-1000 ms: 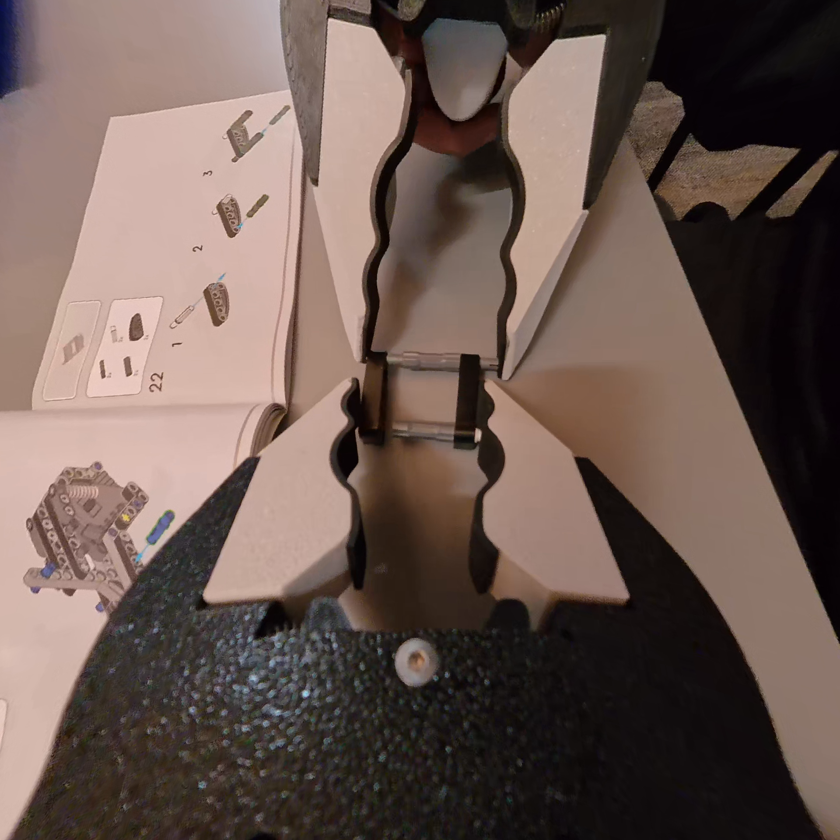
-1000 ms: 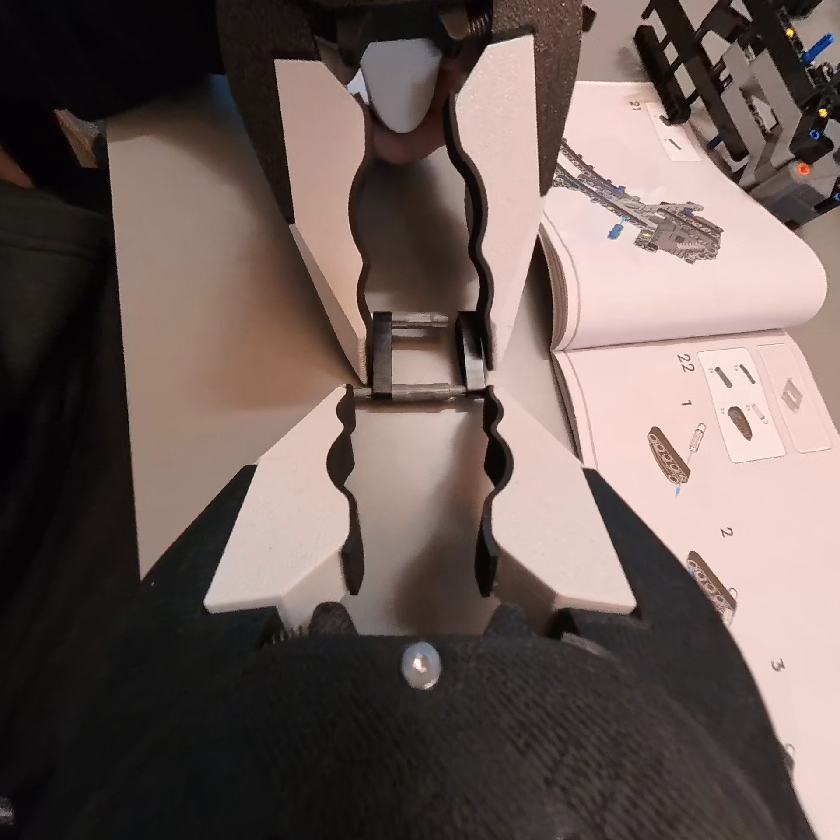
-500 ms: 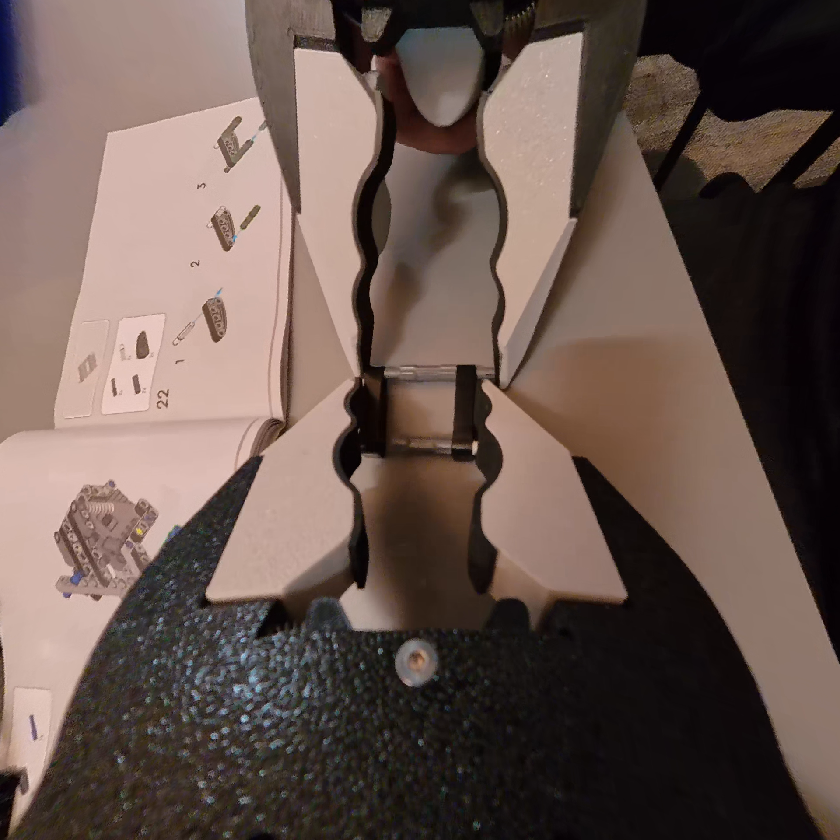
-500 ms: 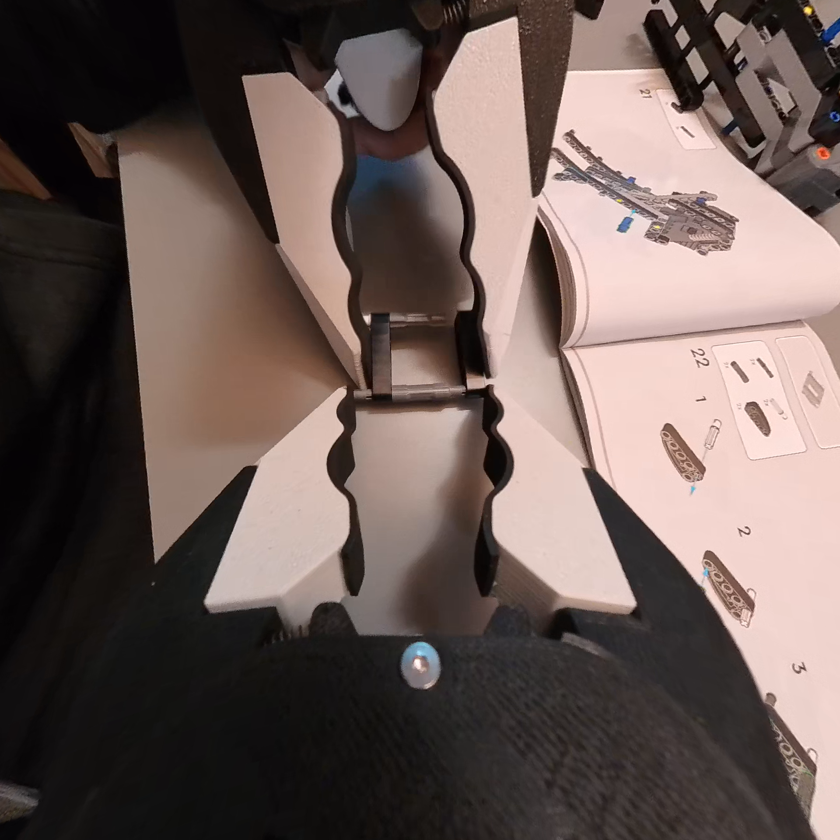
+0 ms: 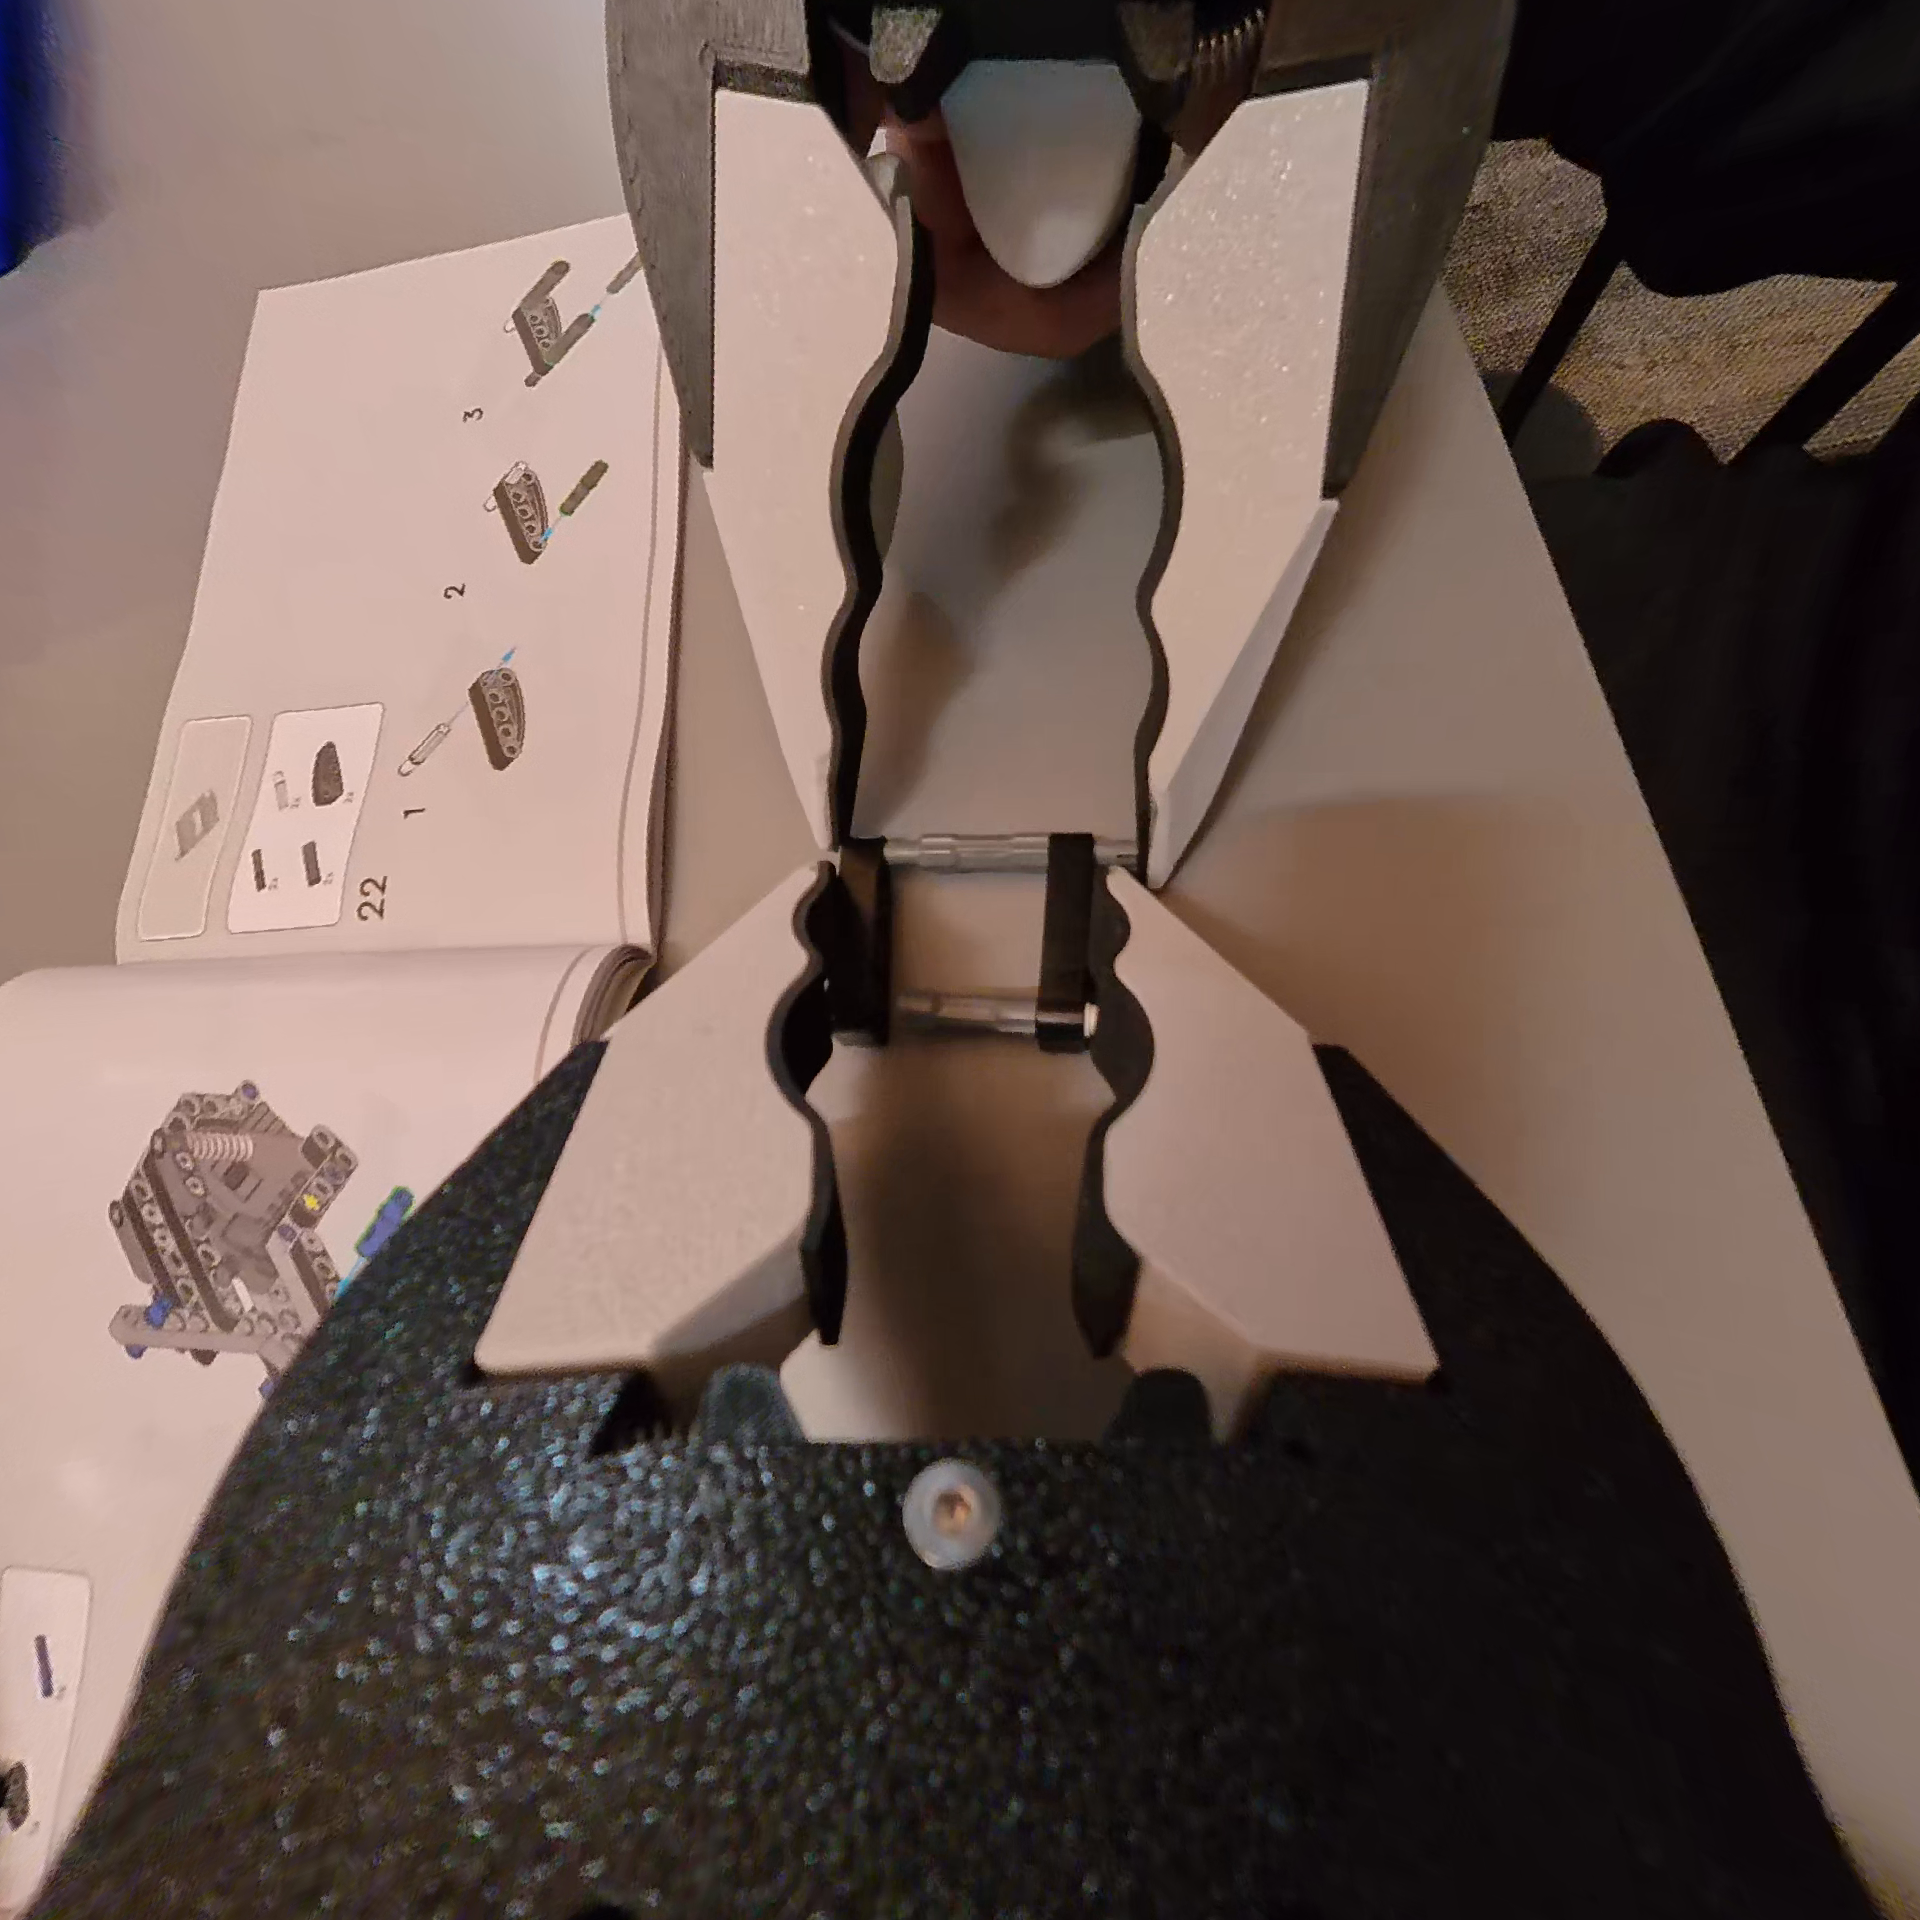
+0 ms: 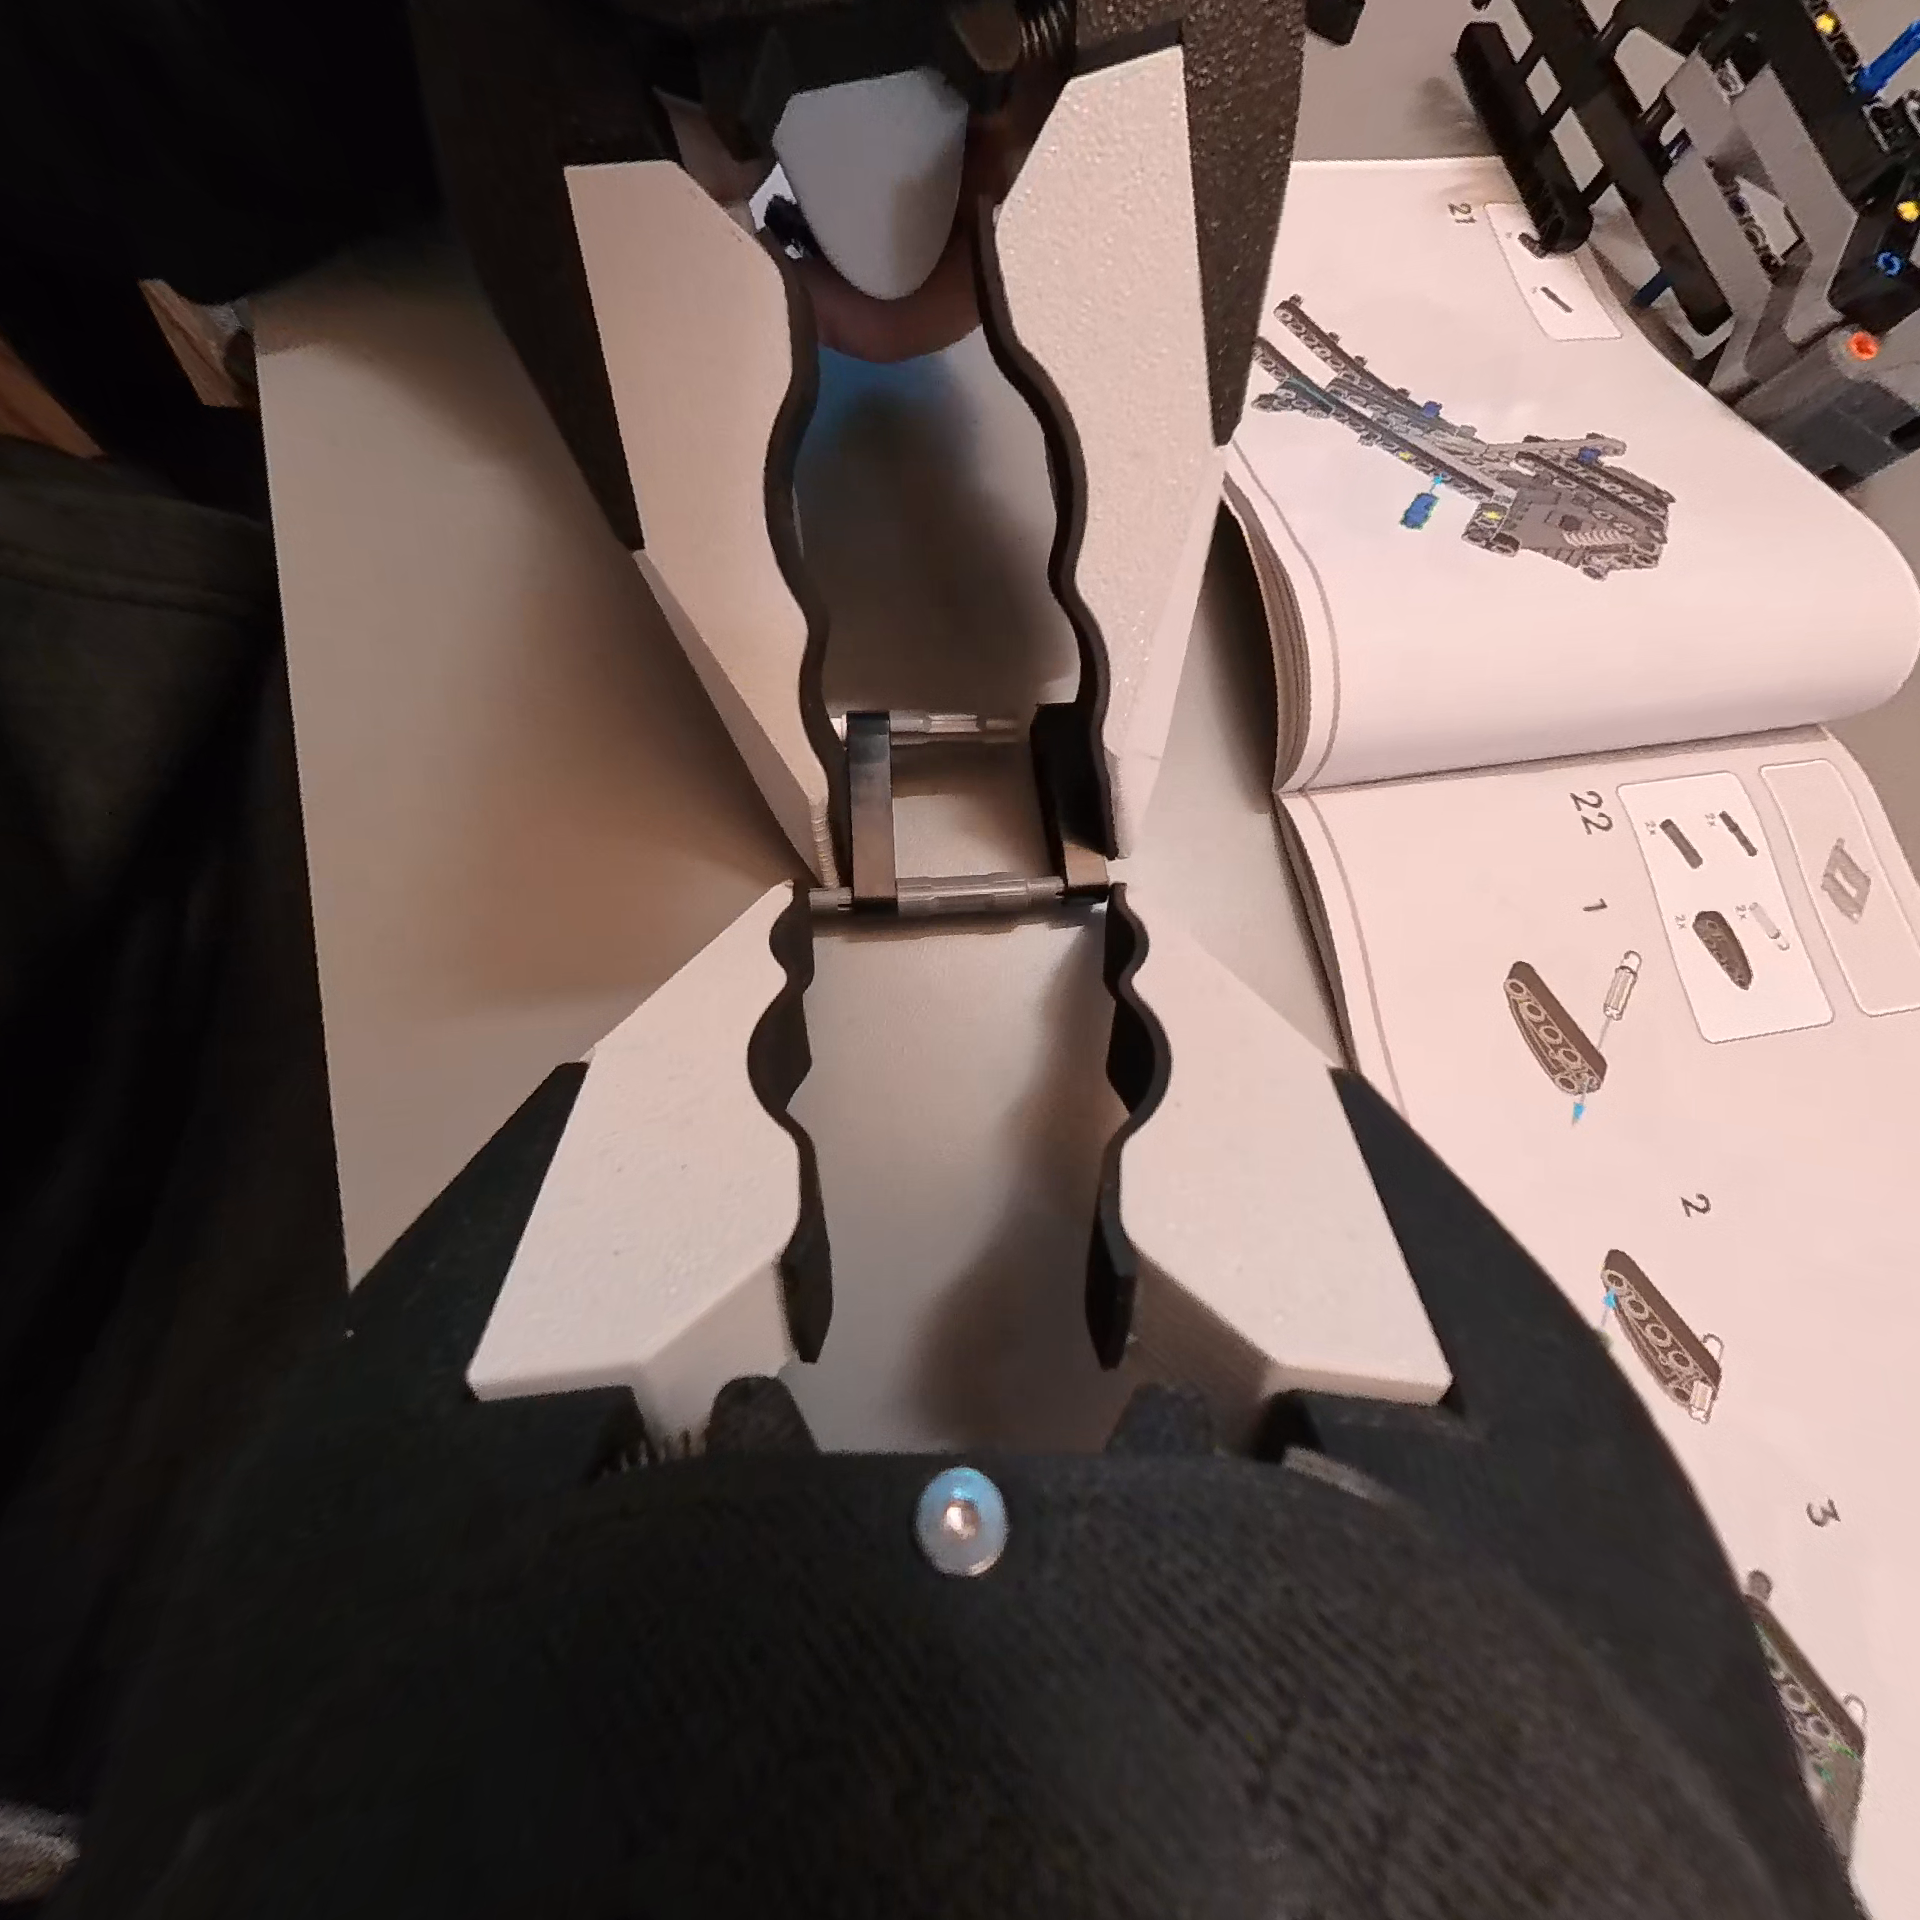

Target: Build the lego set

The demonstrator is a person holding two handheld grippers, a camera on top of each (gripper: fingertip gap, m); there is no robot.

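Observation:
A small lego frame (image 5: 1065, 935), two black beams joined by two grey axles, hangs between my two grippers above the white table (image 5: 1455, 935). My left gripper (image 5: 971, 935) is shut on it, with its fingers pressing on the outer sides of the black beams. My right gripper (image 6: 956, 904) faces it tip to tip and is shut on the frame (image 6: 871, 810) at the ends of the other grey axle. Each gripper also shows at the top of the other's view: the right one in the left wrist view (image 5: 992, 847), the left one in the right wrist view (image 6: 956, 821).
An open instruction booklet (image 5: 416, 623) lies on the table beside the grippers; it also shows in the right wrist view (image 6: 1558, 935). A partly built black and grey lego model (image 6: 1714, 156) stands beyond the booklet. The table edge (image 5: 1621, 831) drops to a dark area.
Both grippers stay clamped on the frame. The pair has shifted slightly over the table, so the booklet slides in both views. The black beams look squarer to the axles now.

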